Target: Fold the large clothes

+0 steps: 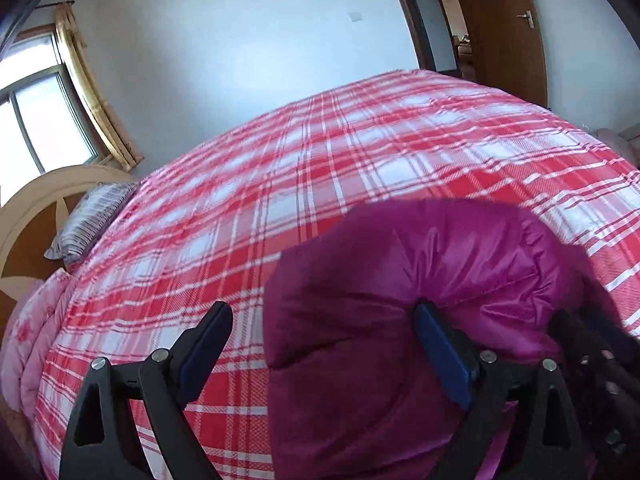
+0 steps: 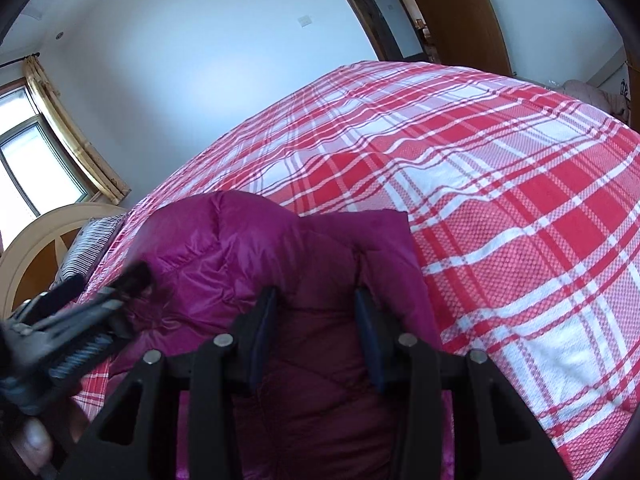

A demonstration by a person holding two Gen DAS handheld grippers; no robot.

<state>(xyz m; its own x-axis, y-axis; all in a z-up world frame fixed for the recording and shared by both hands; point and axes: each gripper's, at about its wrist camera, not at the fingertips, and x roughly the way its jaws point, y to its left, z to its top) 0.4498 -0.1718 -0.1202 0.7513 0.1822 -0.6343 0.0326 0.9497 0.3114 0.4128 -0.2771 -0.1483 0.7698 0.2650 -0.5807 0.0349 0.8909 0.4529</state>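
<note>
A magenta puffy jacket (image 1: 420, 264) lies bunched on the red and white plaid bed (image 1: 280, 168). My left gripper (image 1: 320, 320) is open, with its left finger over the bedspread and its right finger against the jacket's folded edge. In the right wrist view the jacket (image 2: 248, 248) fills the near middle. My right gripper (image 2: 316, 304) is open, its jaws standing on either side of a raised fold of the jacket without pinching it. The left gripper's body (image 2: 76, 316) shows at the left of that view.
A striped pillow (image 1: 92, 220) and a pink floral quilt (image 1: 32, 344) lie at the bed's left by the wooden headboard (image 1: 36, 200). A window with yellow curtains (image 1: 88, 88) is at far left. A wooden door (image 1: 504, 28) stands behind the bed. The plaid bed (image 2: 520, 200) stretches to the right.
</note>
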